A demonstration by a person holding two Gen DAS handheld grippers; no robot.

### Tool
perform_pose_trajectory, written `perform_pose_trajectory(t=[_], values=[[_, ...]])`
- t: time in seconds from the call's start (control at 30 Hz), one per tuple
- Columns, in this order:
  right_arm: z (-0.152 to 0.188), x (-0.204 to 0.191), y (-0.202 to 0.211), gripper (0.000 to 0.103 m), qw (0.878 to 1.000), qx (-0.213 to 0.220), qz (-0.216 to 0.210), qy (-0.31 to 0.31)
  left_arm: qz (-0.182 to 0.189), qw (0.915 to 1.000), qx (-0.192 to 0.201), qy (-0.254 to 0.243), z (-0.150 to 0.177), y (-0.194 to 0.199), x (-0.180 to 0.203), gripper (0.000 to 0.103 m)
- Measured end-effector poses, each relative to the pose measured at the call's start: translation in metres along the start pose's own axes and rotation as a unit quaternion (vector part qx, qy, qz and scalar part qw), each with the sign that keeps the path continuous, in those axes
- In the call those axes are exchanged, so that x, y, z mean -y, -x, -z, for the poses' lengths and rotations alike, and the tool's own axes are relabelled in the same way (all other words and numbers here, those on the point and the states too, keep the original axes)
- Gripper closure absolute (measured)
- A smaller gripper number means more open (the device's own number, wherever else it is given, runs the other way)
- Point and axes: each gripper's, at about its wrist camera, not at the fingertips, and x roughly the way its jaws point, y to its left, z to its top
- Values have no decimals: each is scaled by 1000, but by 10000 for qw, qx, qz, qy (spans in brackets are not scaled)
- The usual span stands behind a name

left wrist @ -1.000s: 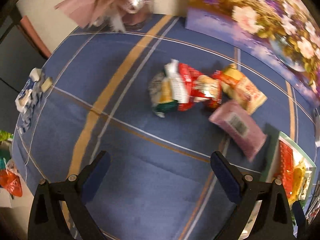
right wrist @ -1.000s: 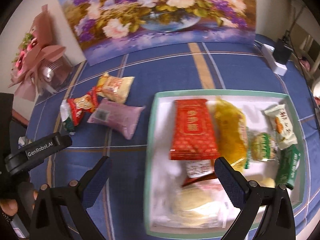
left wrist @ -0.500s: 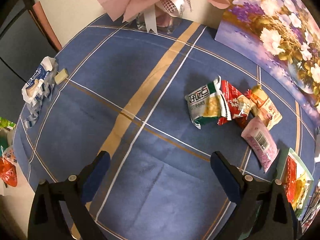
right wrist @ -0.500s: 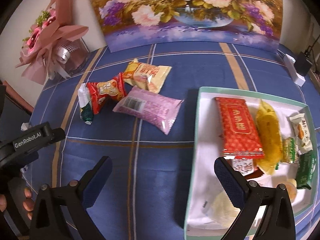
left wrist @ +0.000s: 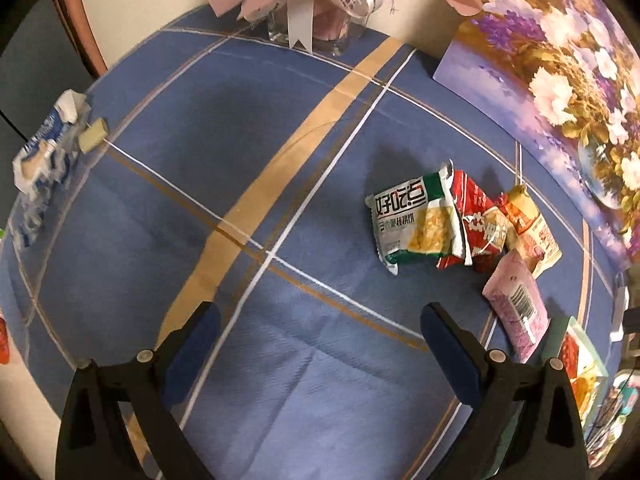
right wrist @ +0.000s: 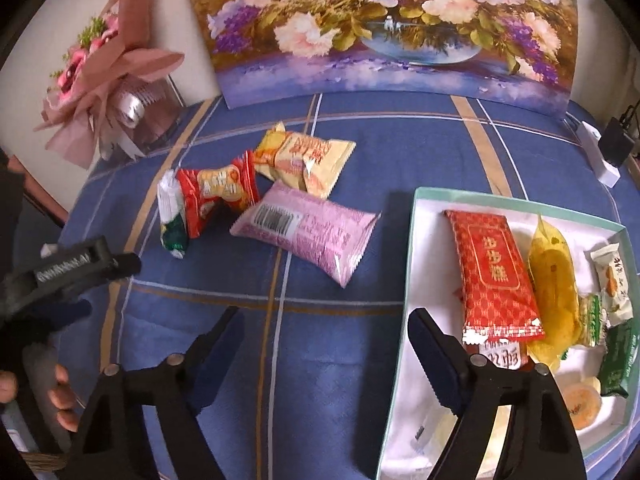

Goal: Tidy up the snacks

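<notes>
A blue tablecloth (right wrist: 360,152) is showing tan and white crossing stripes. On it, left of the mint-rimmed white tray (right wrist: 408,280), a pink packet (right wrist: 308,232), a red packet (right wrist: 216,188) and a yellow packet (right wrist: 304,156) are lying. Inside the tray, a red gold-patterned packet (right wrist: 492,272) is lying.

Dim, warm indoor light in the left wrist view; brighter and more even in the right wrist view. Strong fisheye bending throughout, with black corners and the stripes of the blue tabletop (left wrist: 280,152) curving toward the rim. Broad soft shadow across the cloth at upper middle of the left wrist view, plus small dark shadows beside the green-and-white packet (left wrist: 414,224). Mild glare on the pink packet (right wrist: 308,232) and on the white tray (right wrist: 416,264). Sharp at centre, smeared near the edges; blurred lettering on the left claw (right wrist: 60,272).
</notes>
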Motion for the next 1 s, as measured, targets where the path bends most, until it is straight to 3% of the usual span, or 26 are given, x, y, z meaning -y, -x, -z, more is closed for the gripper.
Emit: perform_pose_trajectory(t=[0.17, 0.3, 0.57, 0.83, 1.0], values=[[-10, 3, 2, 22, 9994, 147, -263, -167, 310, 9994, -31, 118, -8, -9, 1, 3], [-22, 4, -4, 22, 9987, 139, -417, -267, 760, 9966, -30, 308, -17, -13, 4, 3], [-46, -7, -40, 22, 9981, -255, -514, 232, 1241, 9917, -136, 294, -42, -32, 16, 3], [-68, -13, -69, 22, 9936, -615, -612, 730, 1399, 9888, -403, 323, -52, -60, 17, 3], [-72, -22, -82, 22, 9899, -718, -431, 1145, 1246, 9914, -329, 227, -54, -68, 27, 5]])
